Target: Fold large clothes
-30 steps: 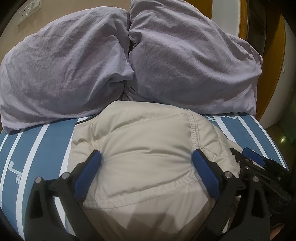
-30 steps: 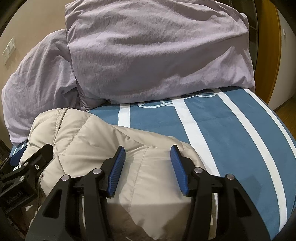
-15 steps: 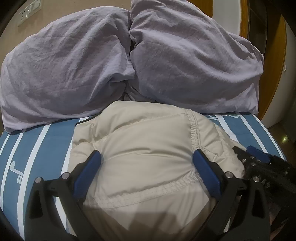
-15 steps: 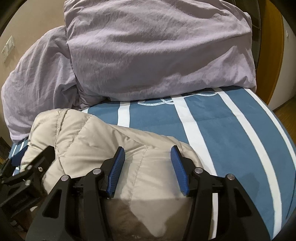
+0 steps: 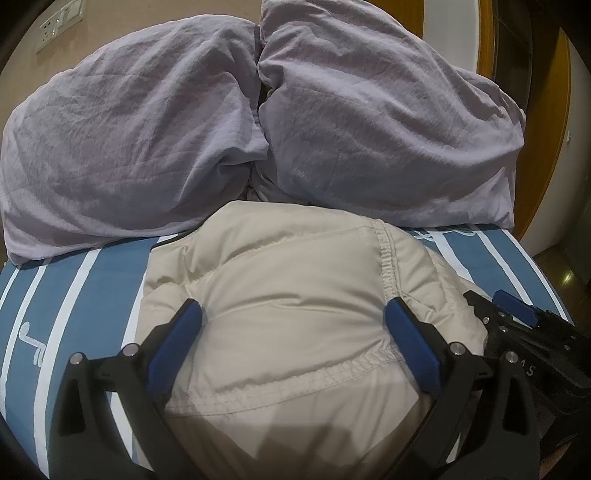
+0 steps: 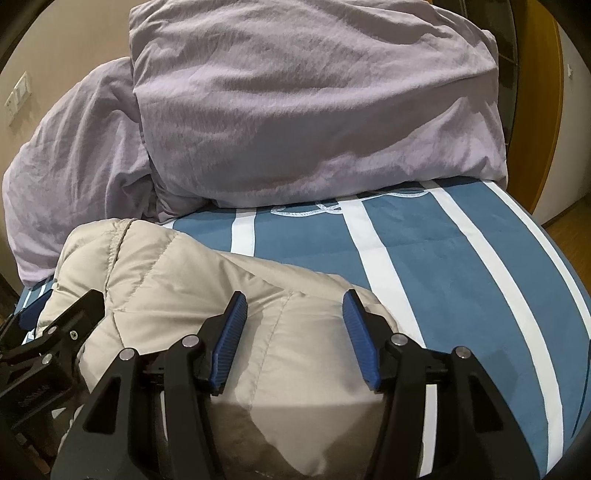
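Note:
A beige puffer jacket (image 5: 295,295) lies bunched into a thick bundle on the blue and white striped bed sheet (image 5: 74,288). It also shows in the right wrist view (image 6: 192,280). My left gripper (image 5: 293,317) is open wide, its blue pads straddling the bundle's near part. My right gripper (image 6: 295,306) is open over the bundle's right end, pads apart and empty. The right gripper shows at the right of the left wrist view (image 5: 517,317). The left gripper's black body shows at the left of the right wrist view (image 6: 55,332).
Two lilac pillows (image 5: 129,147) (image 5: 388,129) lean against the wall behind the jacket. The striped sheet (image 6: 461,258) runs right to the bed edge. A wooden door frame (image 5: 546,110) stands at the far right. Wall sockets (image 5: 59,22) sit at the upper left.
Both grippers have barely moved and stay open over the jacket. The right gripper drifted slightly right and down in the left wrist view.

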